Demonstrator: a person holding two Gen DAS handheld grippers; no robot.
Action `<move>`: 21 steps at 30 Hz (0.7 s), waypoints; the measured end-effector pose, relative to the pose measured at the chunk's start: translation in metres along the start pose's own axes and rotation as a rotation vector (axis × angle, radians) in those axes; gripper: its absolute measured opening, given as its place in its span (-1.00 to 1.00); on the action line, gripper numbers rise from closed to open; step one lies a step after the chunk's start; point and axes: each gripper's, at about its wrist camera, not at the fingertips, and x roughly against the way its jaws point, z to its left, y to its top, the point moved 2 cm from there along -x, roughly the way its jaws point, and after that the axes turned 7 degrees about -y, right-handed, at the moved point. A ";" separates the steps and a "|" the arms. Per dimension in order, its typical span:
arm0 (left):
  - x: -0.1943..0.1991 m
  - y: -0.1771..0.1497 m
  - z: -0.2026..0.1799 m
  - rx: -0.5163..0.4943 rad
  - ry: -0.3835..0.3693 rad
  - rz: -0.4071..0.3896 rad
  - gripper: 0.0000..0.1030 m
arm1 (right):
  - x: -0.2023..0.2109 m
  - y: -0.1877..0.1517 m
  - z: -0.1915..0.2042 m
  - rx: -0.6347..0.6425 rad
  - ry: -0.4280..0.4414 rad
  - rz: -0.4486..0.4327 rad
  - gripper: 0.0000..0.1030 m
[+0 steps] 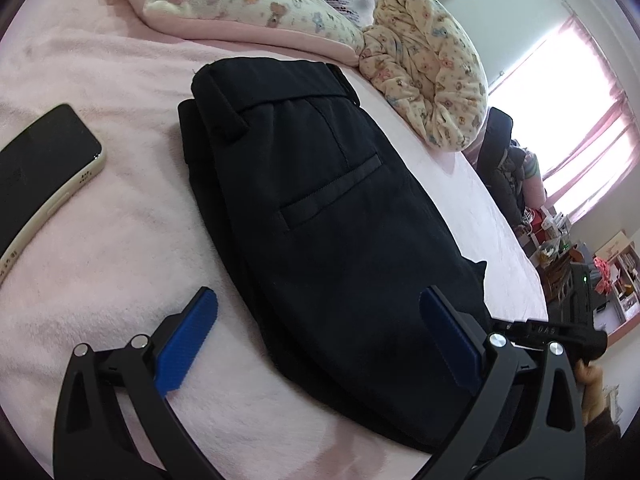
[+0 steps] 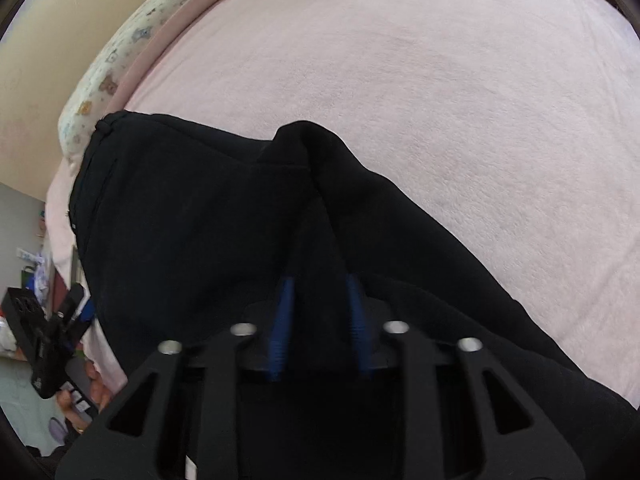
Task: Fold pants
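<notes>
Left hand-held gripper (image 1: 316,328) stands wide, its blue pads on either side of the near end of the pants (image 1: 320,200) and holding nothing. Right hand-held gripper (image 2: 320,304) is pinched narrow on a fold of the same pants (image 2: 192,220), the cloth rising in a ridge between its pads. The dark pants lie folded lengthwise on the pink bed (image 1: 100,260), waistband toward the pillows (image 1: 240,4) at the head edge, back pocket up, with a phone (image 1: 44,176) well apart toward the bed's left side.

Judging from this, the step in hand is carrying the gripped part over to shorten the stack. To do it well, the right grip should keep all layers together, since a thin pinch may drop the under layer. Lift only enough to clear the cloth below, move toward the waistband in line with the long edges, and let the free left gripper press the near fold flat so it does not drag or skew
</notes>
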 end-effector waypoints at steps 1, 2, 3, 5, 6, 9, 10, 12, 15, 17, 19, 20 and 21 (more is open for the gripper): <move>0.000 -0.001 0.000 0.002 0.000 -0.002 0.96 | 0.002 0.001 0.000 -0.009 -0.009 -0.013 -0.84; 0.001 -0.001 0.000 0.005 0.001 -0.007 0.96 | 0.003 0.007 0.003 -0.020 -0.022 -0.034 -0.88; 0.001 -0.001 0.000 0.007 0.002 -0.011 0.96 | 0.009 0.011 0.001 -0.035 -0.035 -0.078 -0.90; 0.002 -0.001 0.001 0.022 0.003 -0.025 0.96 | 0.021 0.021 -0.004 -0.080 -0.044 -0.180 -0.90; 0.004 -0.002 0.001 0.032 0.004 -0.035 0.96 | 0.029 0.025 -0.010 -0.113 -0.067 -0.243 -0.98; 0.003 -0.002 0.001 0.034 0.021 -0.049 0.96 | 0.031 0.026 -0.030 -0.197 -0.111 -0.314 -0.98; 0.001 -0.003 -0.001 0.026 0.033 -0.048 0.96 | 0.022 0.025 -0.034 -0.215 -0.111 -0.283 -0.98; 0.001 -0.004 -0.002 0.017 0.044 -0.047 0.96 | 0.008 0.015 -0.043 -0.231 -0.034 -0.197 -0.98; 0.003 -0.003 -0.001 0.032 0.035 -0.050 0.96 | 0.024 0.005 -0.047 -0.203 0.051 -0.230 -0.97; 0.003 -0.002 0.000 0.046 0.030 -0.055 0.96 | 0.038 0.006 -0.045 -0.195 0.097 -0.267 -0.82; 0.004 -0.003 0.000 0.057 0.028 -0.064 0.96 | 0.044 0.011 -0.040 -0.181 0.137 -0.281 -0.09; 0.004 -0.003 0.000 0.057 0.031 -0.064 0.96 | 0.044 0.015 -0.034 -0.167 0.130 -0.293 0.10; 0.004 -0.004 -0.001 0.052 0.036 -0.063 0.96 | 0.042 0.018 -0.029 -0.158 0.119 -0.297 0.18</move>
